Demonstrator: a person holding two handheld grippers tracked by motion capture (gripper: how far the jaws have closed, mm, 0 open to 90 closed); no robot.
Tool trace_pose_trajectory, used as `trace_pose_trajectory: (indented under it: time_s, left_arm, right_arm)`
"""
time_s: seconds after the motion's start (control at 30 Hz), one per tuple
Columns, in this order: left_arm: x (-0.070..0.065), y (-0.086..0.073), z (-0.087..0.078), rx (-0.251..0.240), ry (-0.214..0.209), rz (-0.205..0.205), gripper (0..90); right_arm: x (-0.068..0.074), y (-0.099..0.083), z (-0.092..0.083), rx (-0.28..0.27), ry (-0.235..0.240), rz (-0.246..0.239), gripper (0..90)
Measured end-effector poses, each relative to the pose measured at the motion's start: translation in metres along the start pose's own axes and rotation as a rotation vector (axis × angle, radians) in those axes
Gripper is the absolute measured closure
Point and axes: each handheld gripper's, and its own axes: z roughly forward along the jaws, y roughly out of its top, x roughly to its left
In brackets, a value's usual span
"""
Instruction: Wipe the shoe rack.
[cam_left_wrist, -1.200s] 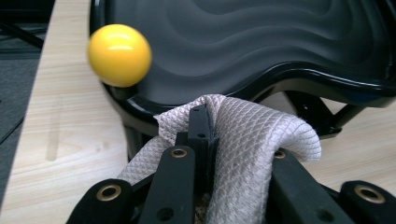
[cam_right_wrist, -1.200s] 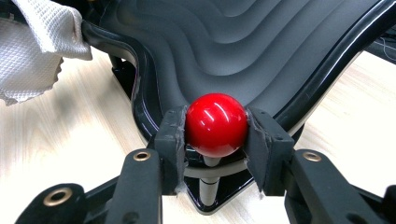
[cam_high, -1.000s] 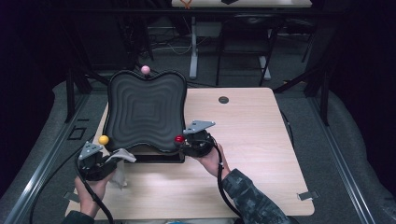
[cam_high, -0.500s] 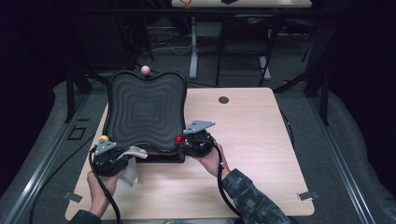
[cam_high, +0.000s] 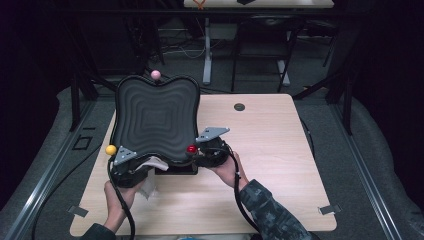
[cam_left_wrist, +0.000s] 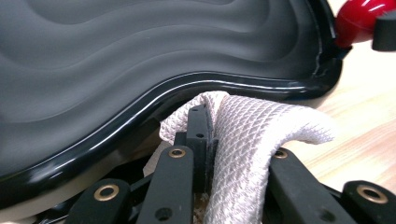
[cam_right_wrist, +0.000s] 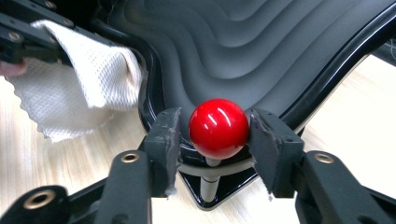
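A black tray (cam_high: 155, 117) with a rippled surface stands tilted on the wooden table (cam_high: 280, 150), with a ball knob at its corners. My left gripper (cam_high: 142, 165) is at the tray's near edge, shut on a white mesh cloth (cam_left_wrist: 252, 126) that drapes over its jaws just below the glossy rim (cam_left_wrist: 140, 105). My right gripper (cam_right_wrist: 218, 128) straddles the red ball (cam_right_wrist: 218, 126) at the tray's near right corner. Its jaws have just been opening. The right pad looks to be touching the ball, and a narrow gap shows at the left pad (cam_right_wrist: 166, 135).
A yellow ball (cam_high: 111, 149) marks the tray's near left corner and a pink ball (cam_high: 156, 74) its far edge. A small dark disc (cam_high: 239, 106) lies at the table's back. Bare tabletop stretches to the right of the tray.
My left gripper has slid to the right along the tray's near edge, carrying the cloth with it. The right hand has stayed at the red ball.
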Motion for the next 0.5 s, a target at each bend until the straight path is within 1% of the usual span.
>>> trace_pose_trajectory:
  time_s: [0.03, 0.07, 0.13, 0.23, 0.33, 0.43, 0.5]
  left_arm:
    - [-0.001, 0.000, 0.001, -0.002, -0.001, 0.002, 80.2]
    - [-0.003, 0.001, 0.001, -0.002, -0.005, 0.003, 80.1]
    - [-0.005, 0.002, 0.003, -0.003, -0.011, 0.007, 80.2]
    - [-0.010, 0.003, 0.005, -0.001, -0.022, 0.015, 80.2]
    - [-0.014, 0.004, 0.008, 0.001, -0.035, 0.022, 80.1]
    - [-0.019, 0.005, 0.009, 0.000, -0.042, 0.028, 79.9]
    - [-0.021, 0.005, 0.010, -0.002, -0.049, 0.027, 79.8]
  right_arm:
    - [0.000, 0.000, 0.000, -0.004, -0.005, 0.000, 58.8]
    - [0.000, 0.000, -0.001, 0.005, -0.012, 0.000, 59.0]
    - [0.000, 0.000, -0.001, -0.001, -0.007, -0.002, 59.2]
    - [-0.001, 0.001, -0.001, 0.006, -0.011, -0.009, 59.3]
    - [-0.001, 0.000, 0.000, 0.004, -0.001, -0.004, 59.3]
    - [-0.002, -0.001, 0.002, 0.009, -0.007, -0.002, 59.5]
    - [-0.002, -0.001, 0.002, 0.006, -0.001, -0.001, 59.5]
